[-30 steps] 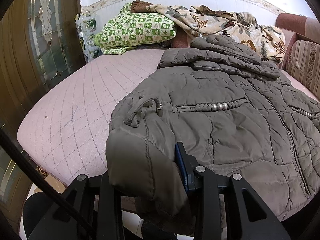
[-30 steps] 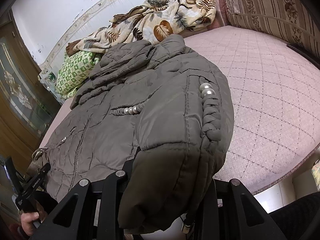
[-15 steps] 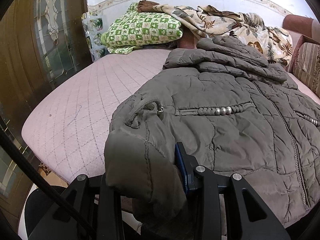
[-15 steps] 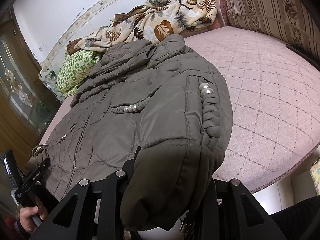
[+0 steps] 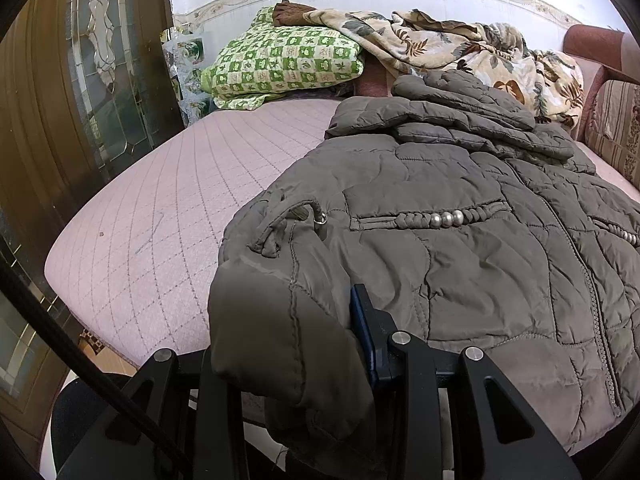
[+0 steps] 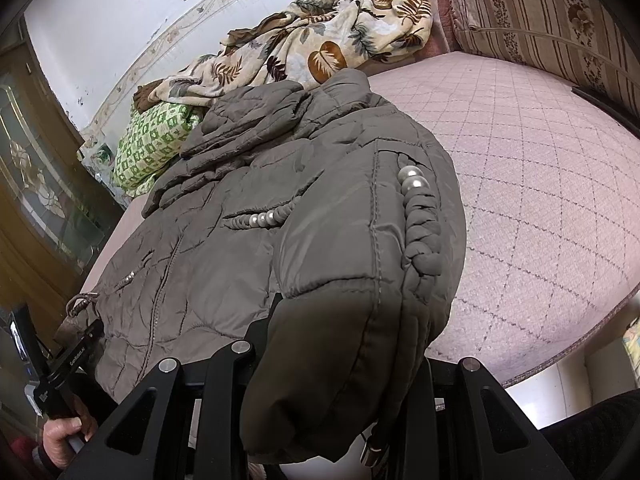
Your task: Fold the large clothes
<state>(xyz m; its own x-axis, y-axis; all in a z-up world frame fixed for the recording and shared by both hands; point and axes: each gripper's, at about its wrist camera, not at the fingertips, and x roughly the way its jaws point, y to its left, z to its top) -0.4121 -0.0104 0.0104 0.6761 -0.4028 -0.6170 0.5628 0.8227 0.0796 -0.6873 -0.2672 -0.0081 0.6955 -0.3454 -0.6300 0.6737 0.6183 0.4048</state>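
Two claws, left claw [image 5: 320, 360] and right claw [image 6: 340, 364], still clamp the quilted grey jacket [image 5: 460, 248] hem. Little has shifted since earlier; its puffy bulk lies toward 12 o'clock on the pink stitched bed [image 5: 160, 216].

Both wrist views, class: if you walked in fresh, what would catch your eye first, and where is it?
A large grey-brown padded jacket spreads across the pink quilted bed, its hem corners gathered in the left gripper and right gripper. Silver beads shine on its braided pocket trim. Behind it, against the wall, lie a leaf-patterned blanket and a green checked pillow.
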